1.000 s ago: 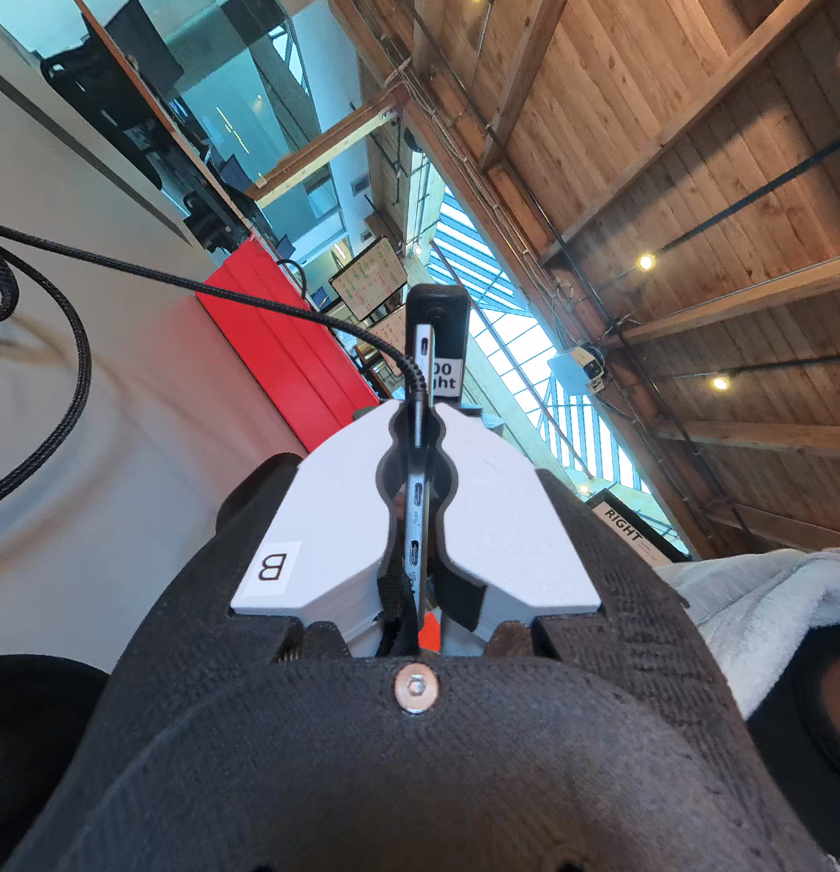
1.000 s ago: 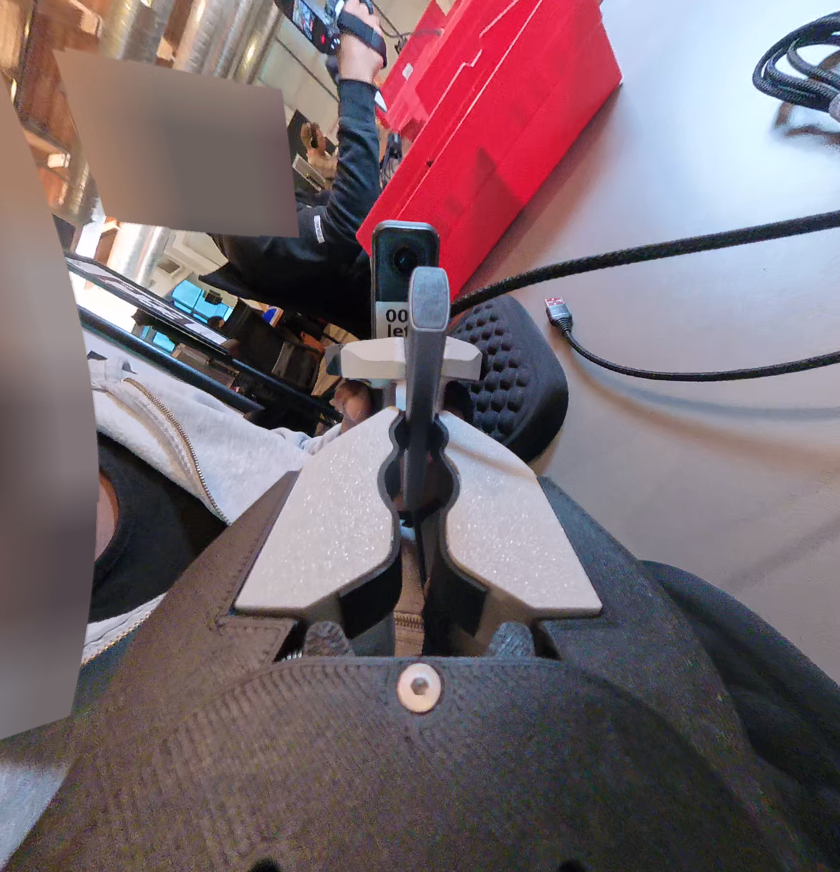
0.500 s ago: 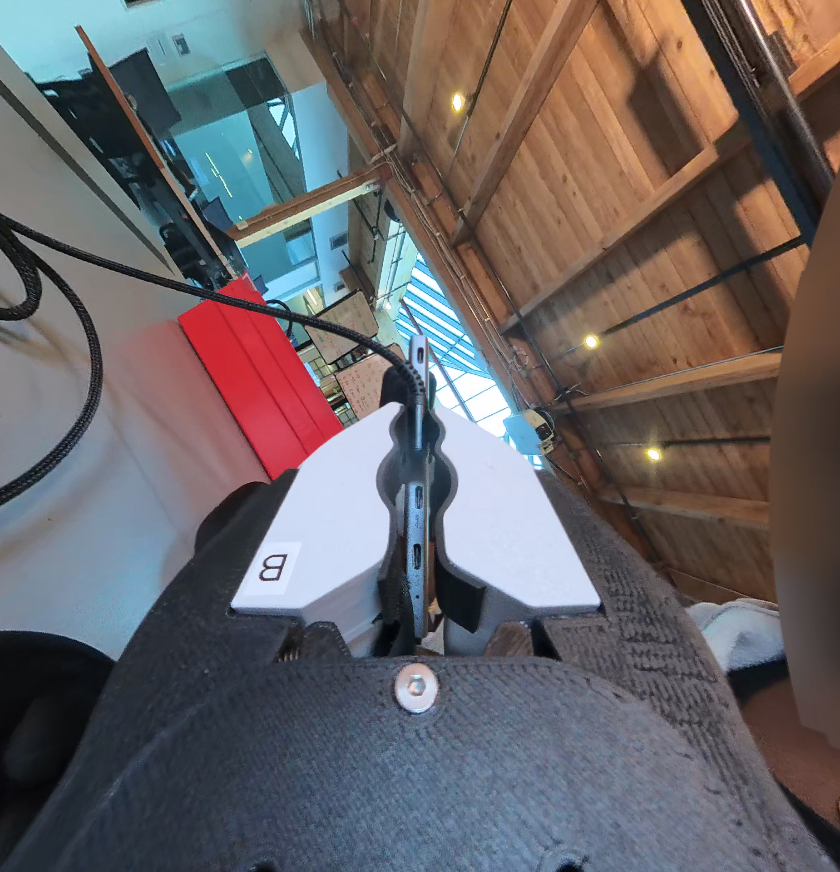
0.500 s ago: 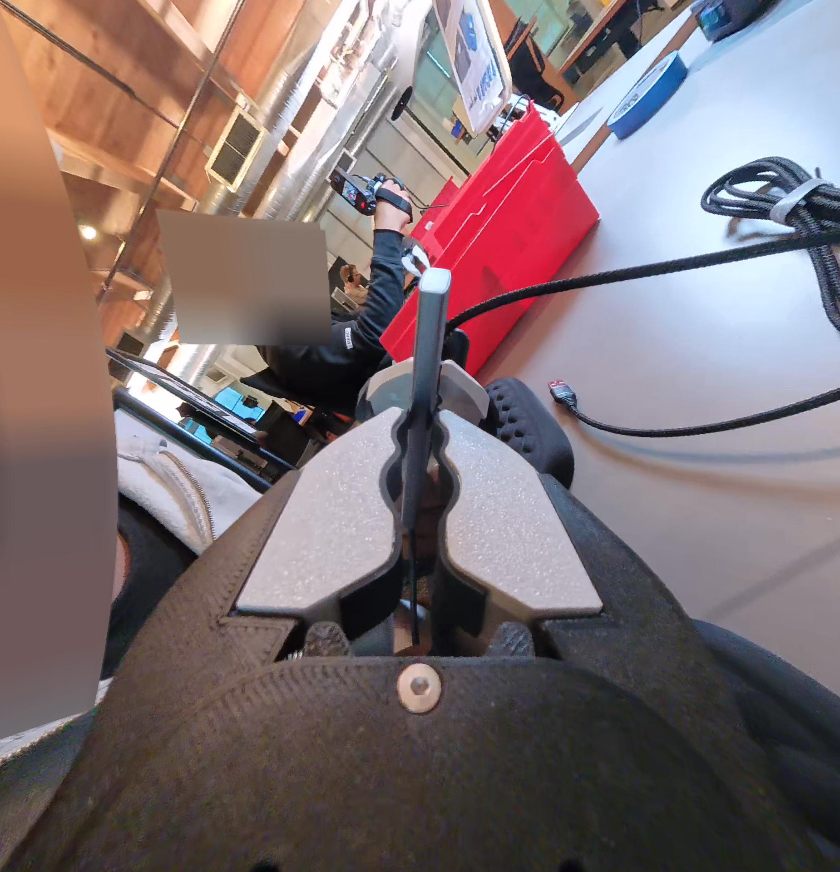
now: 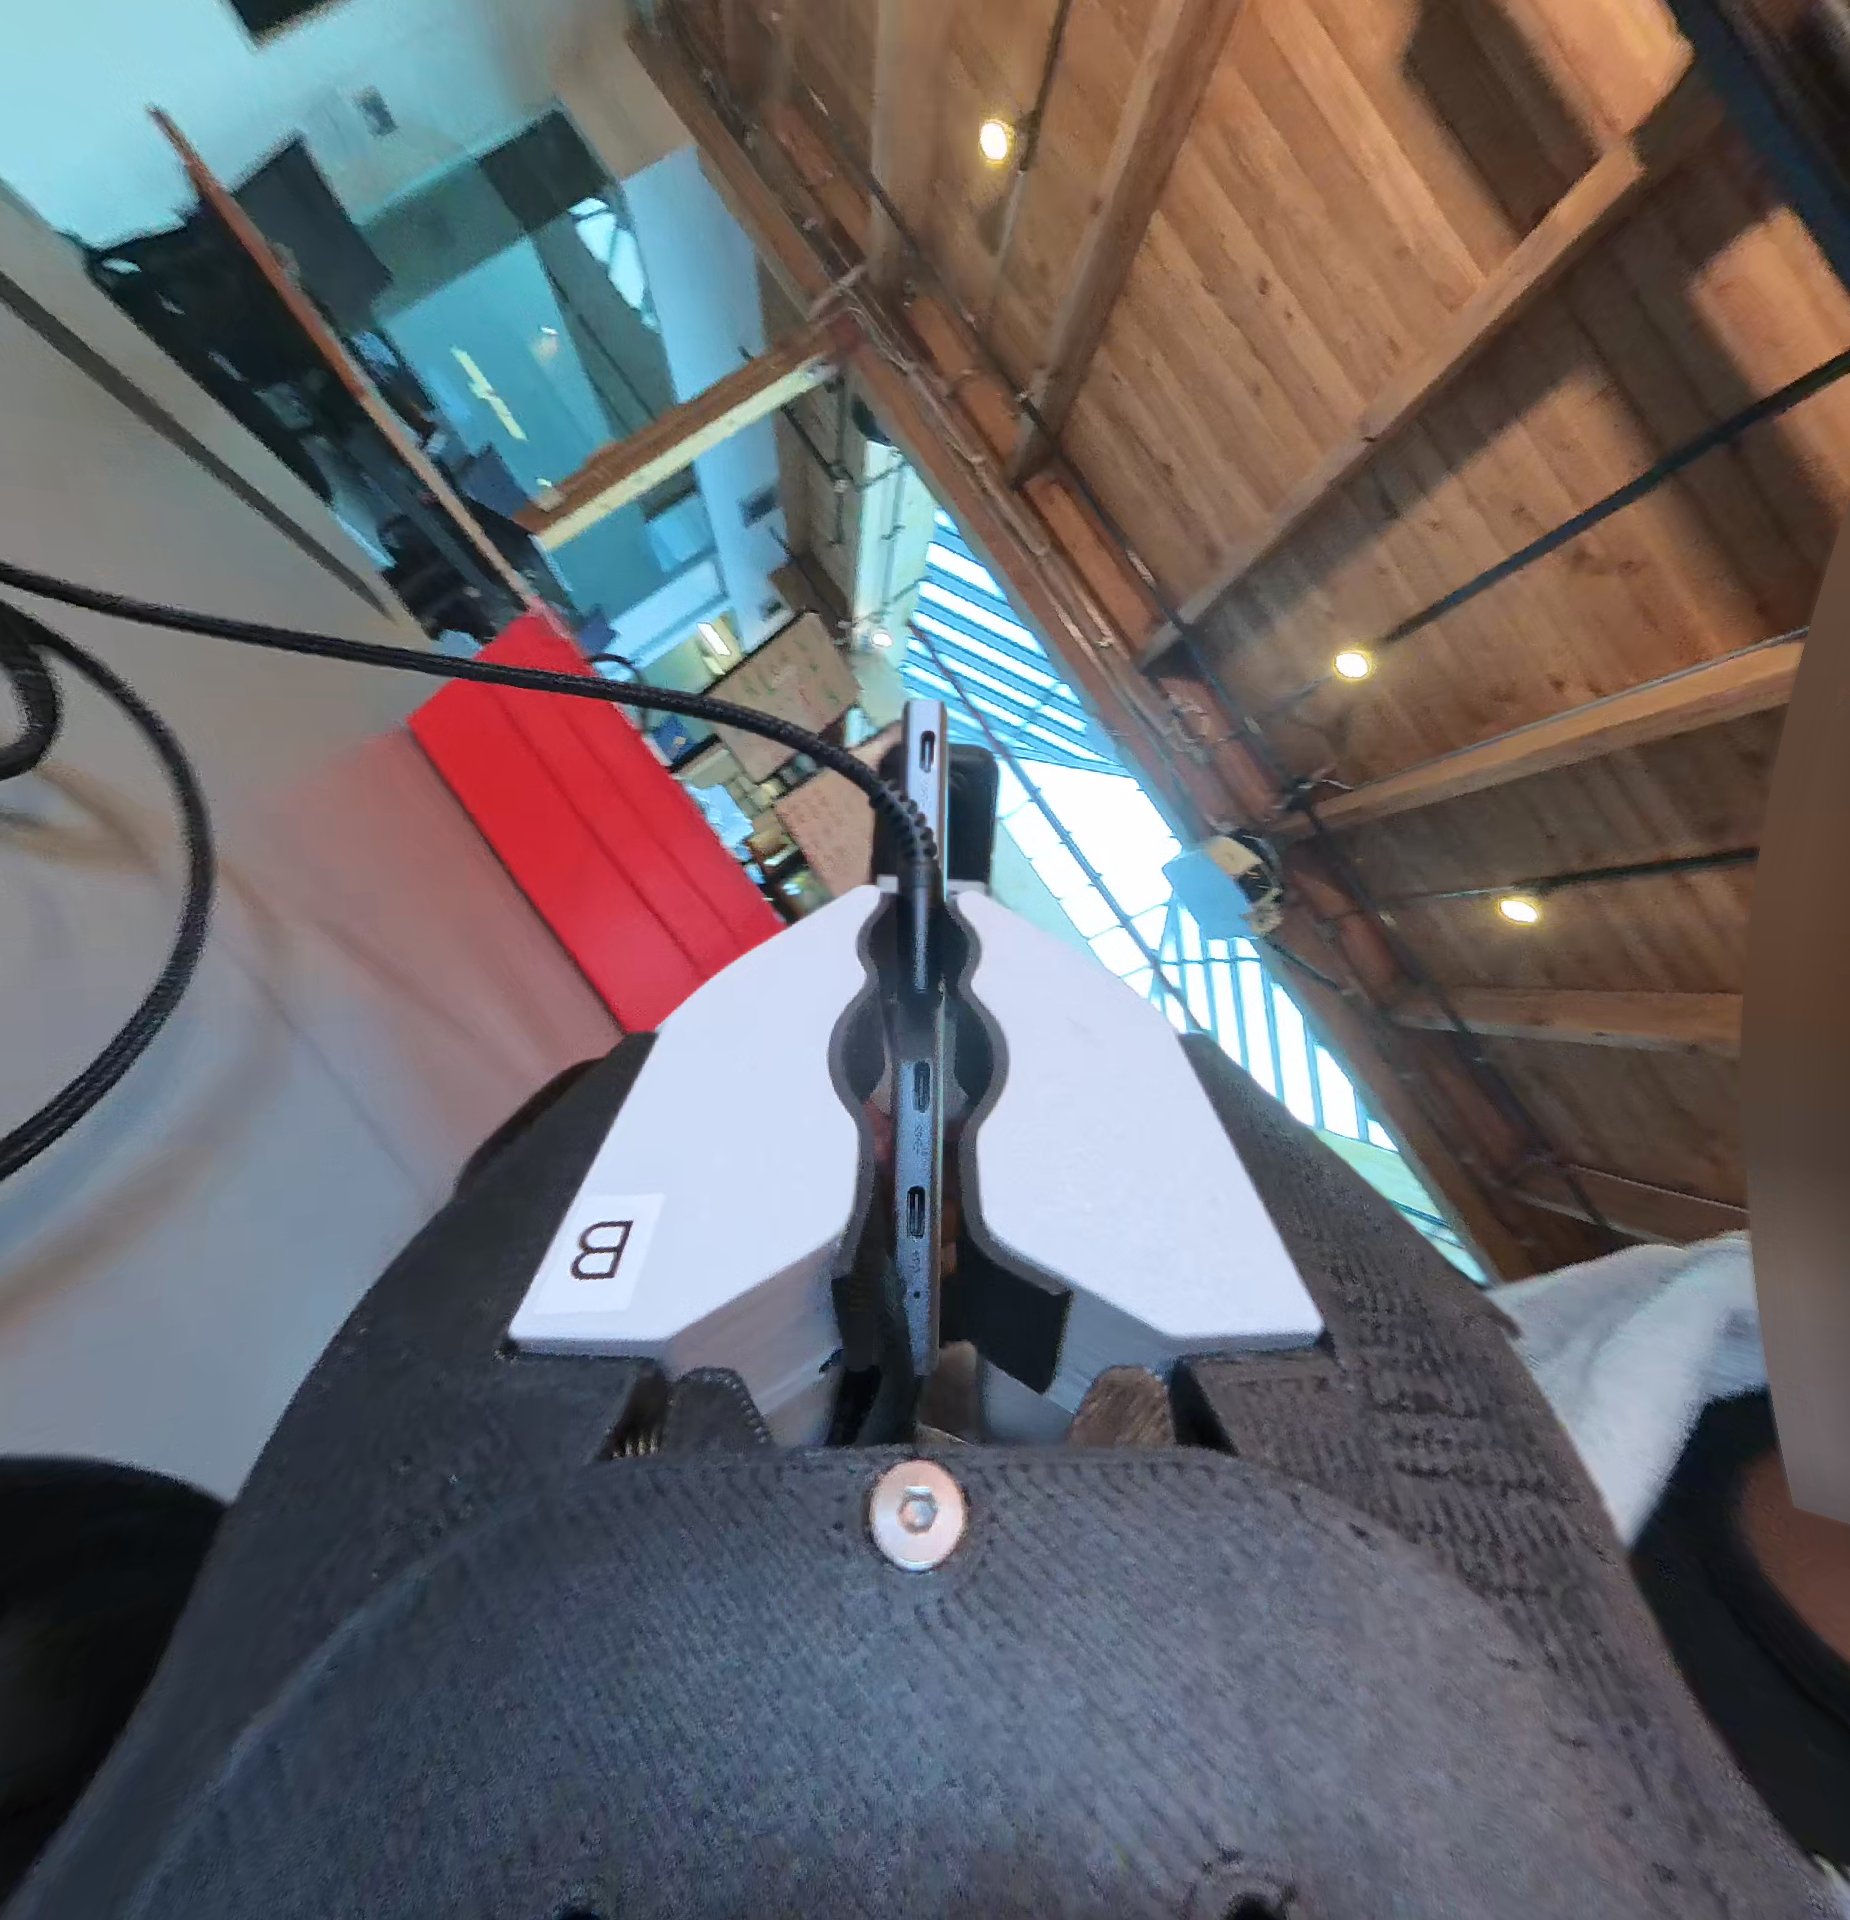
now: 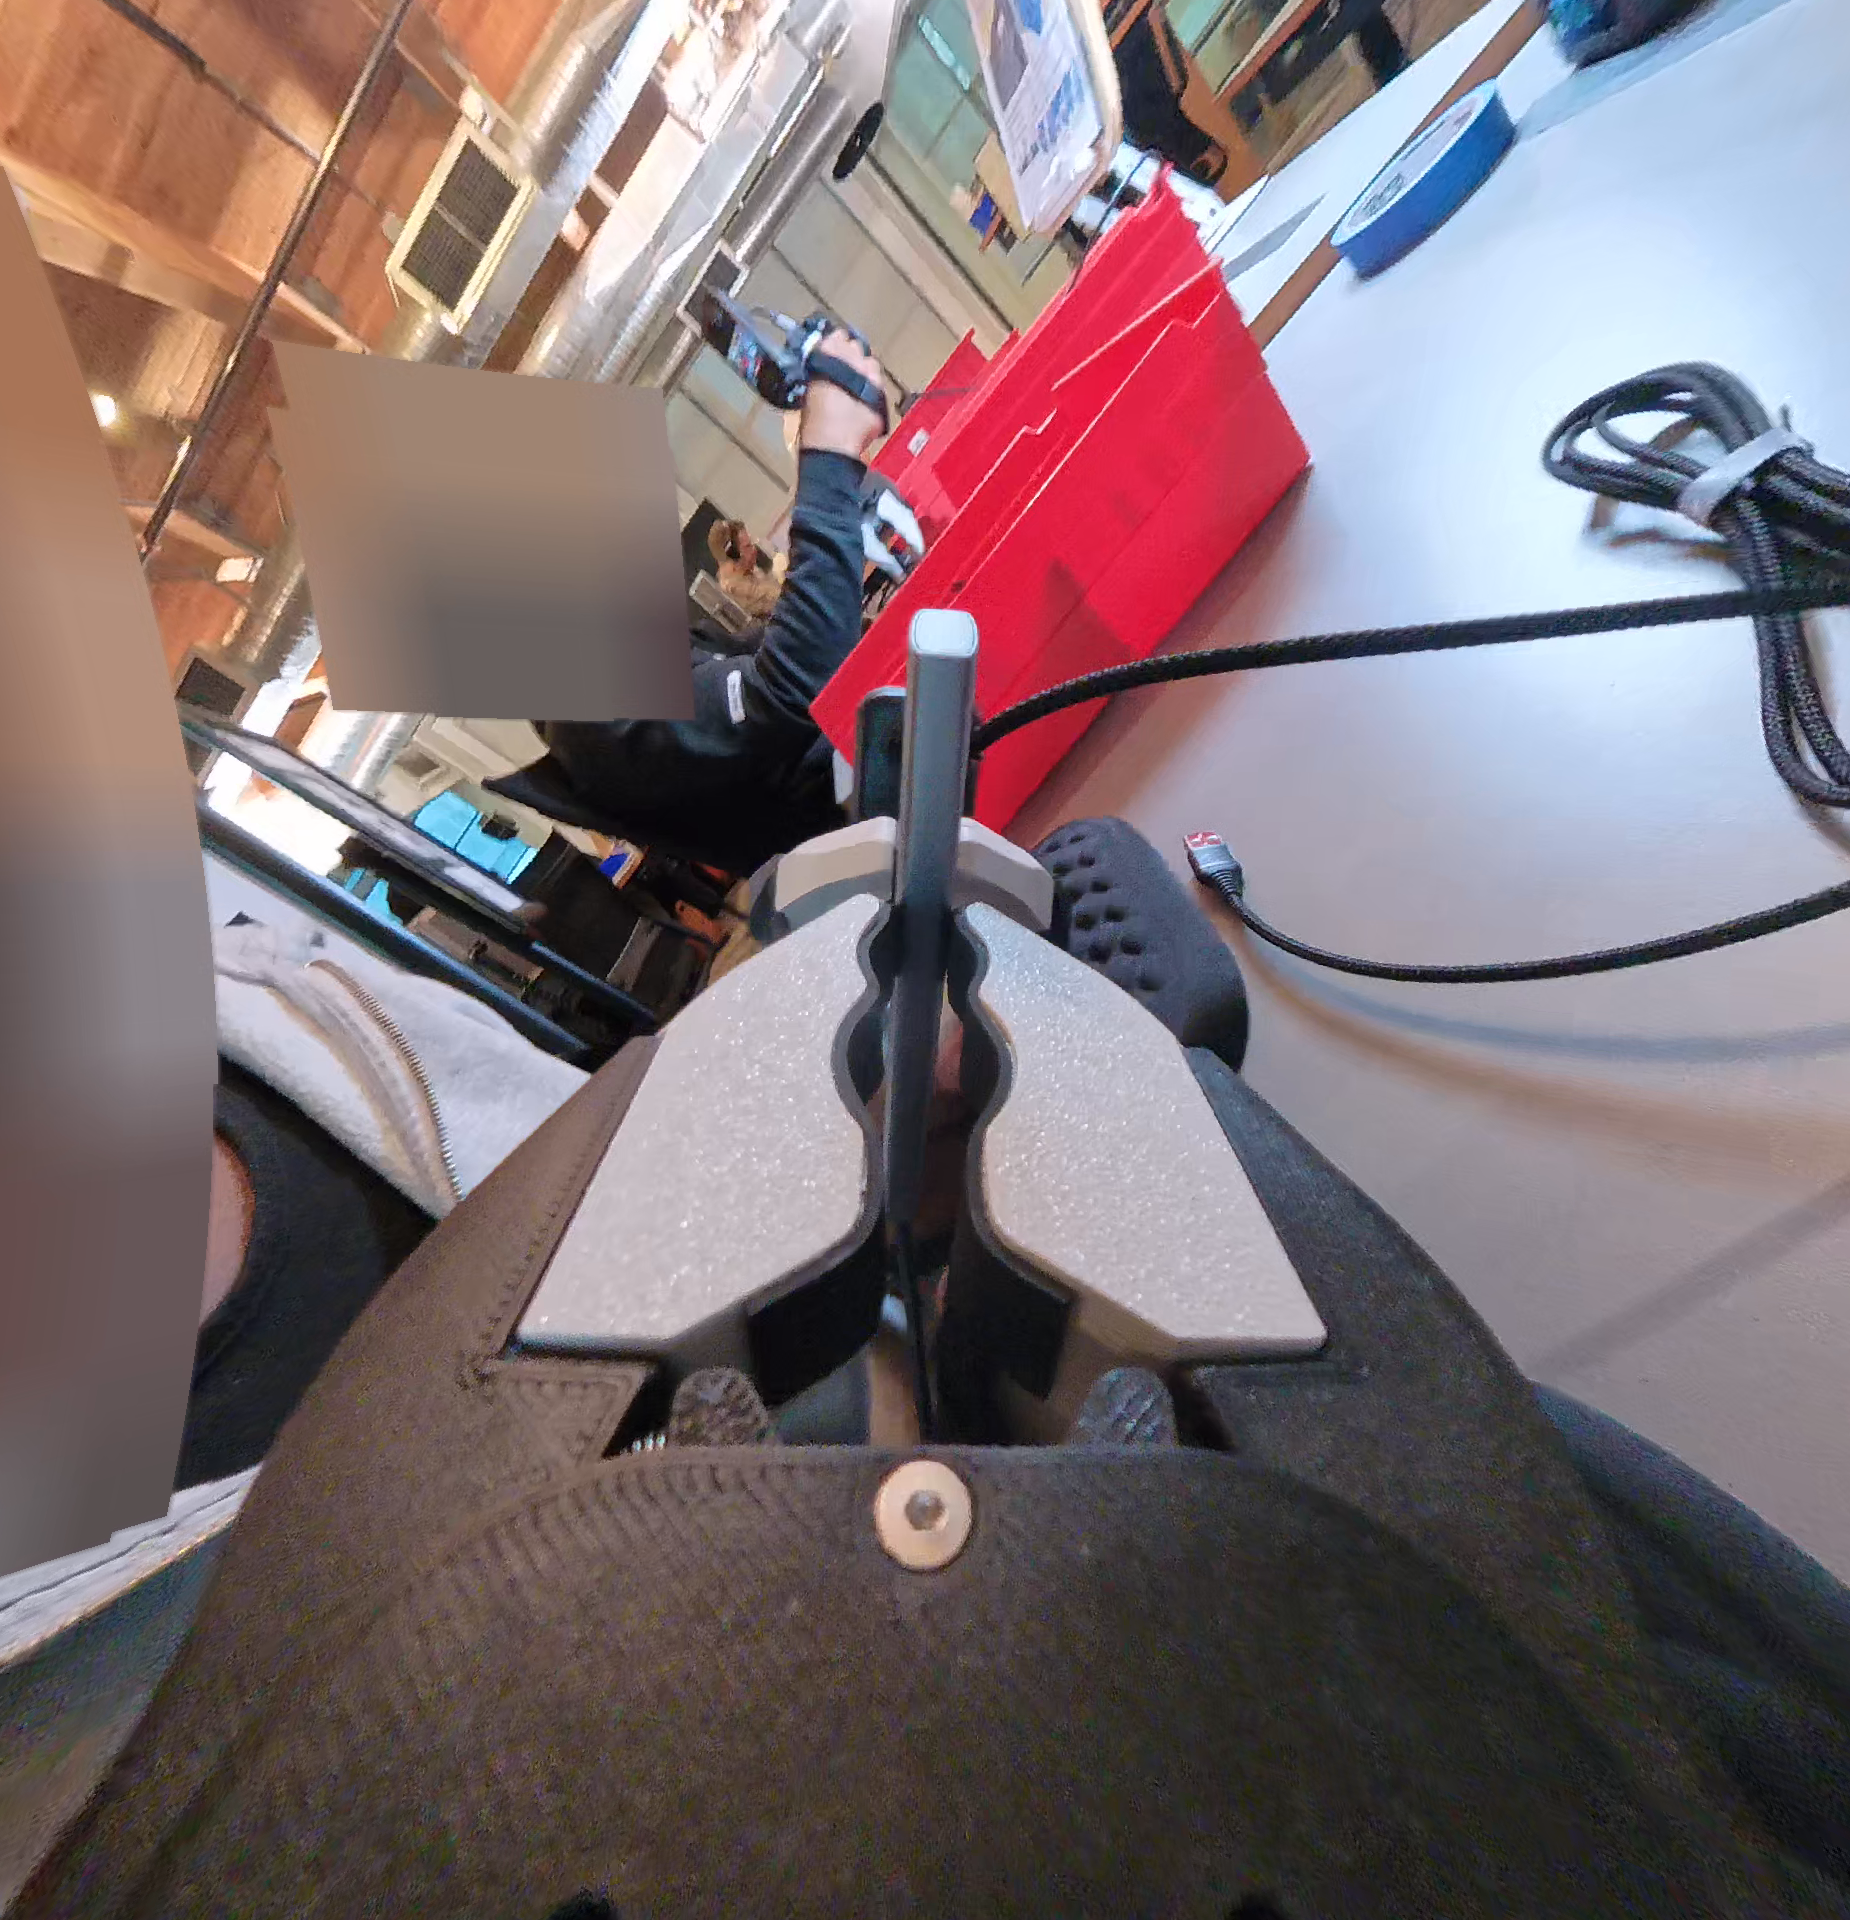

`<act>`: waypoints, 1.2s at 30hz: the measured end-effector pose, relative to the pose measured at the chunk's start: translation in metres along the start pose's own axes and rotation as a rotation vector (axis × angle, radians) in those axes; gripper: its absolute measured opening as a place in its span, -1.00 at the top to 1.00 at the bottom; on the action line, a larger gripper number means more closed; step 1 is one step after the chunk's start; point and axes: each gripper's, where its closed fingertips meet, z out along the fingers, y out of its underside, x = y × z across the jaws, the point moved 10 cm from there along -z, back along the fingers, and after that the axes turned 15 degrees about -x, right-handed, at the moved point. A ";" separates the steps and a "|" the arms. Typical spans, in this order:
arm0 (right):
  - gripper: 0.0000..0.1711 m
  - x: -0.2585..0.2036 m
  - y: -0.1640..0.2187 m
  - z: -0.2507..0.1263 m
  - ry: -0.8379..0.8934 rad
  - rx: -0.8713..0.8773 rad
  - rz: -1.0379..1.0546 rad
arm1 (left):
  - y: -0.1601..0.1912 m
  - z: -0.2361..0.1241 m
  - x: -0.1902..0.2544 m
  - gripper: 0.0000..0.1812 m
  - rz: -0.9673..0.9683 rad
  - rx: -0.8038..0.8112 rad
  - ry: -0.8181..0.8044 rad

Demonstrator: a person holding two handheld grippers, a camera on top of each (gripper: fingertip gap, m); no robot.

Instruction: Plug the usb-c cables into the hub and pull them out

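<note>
My left gripper (image 5: pixel 916 904) is shut on a slim grey hub (image 5: pixel 921 1122) held edge-on, with several ports showing along its edge. A black braided cable (image 5: pixel 485 665) runs from the table to the hub, and its plug end lies against the hub at my fingertips. I cannot tell whether it sits in a port. My right gripper (image 6: pixel 921 914) is shut on the same hub (image 6: pixel 936 707) from the opposite side. The left gripper (image 6: pixel 900 862) shows just beyond its fingertips. The cable (image 6: pixel 1420 634) leads off right across the table.
On the grey table (image 6: pixel 1523 1143) lie a loose black cable with a red-marked plug (image 6: pixel 1212 857), a tied cable bundle (image 6: pixel 1752 488), a red box (image 6: pixel 1087 499) and a blue tape roll (image 6: pixel 1430 182). A person (image 6: pixel 796 623) stands behind the box holding up a device.
Both grippers have tilted and swung together with the hub between them, so the backgrounds have shifted. Neither grip has changed.
</note>
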 end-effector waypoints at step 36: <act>0.47 -0.044 0.012 -0.141 0.563 0.903 -0.292 | -0.110 -0.192 0.141 0.42 0.602 -0.488 -0.714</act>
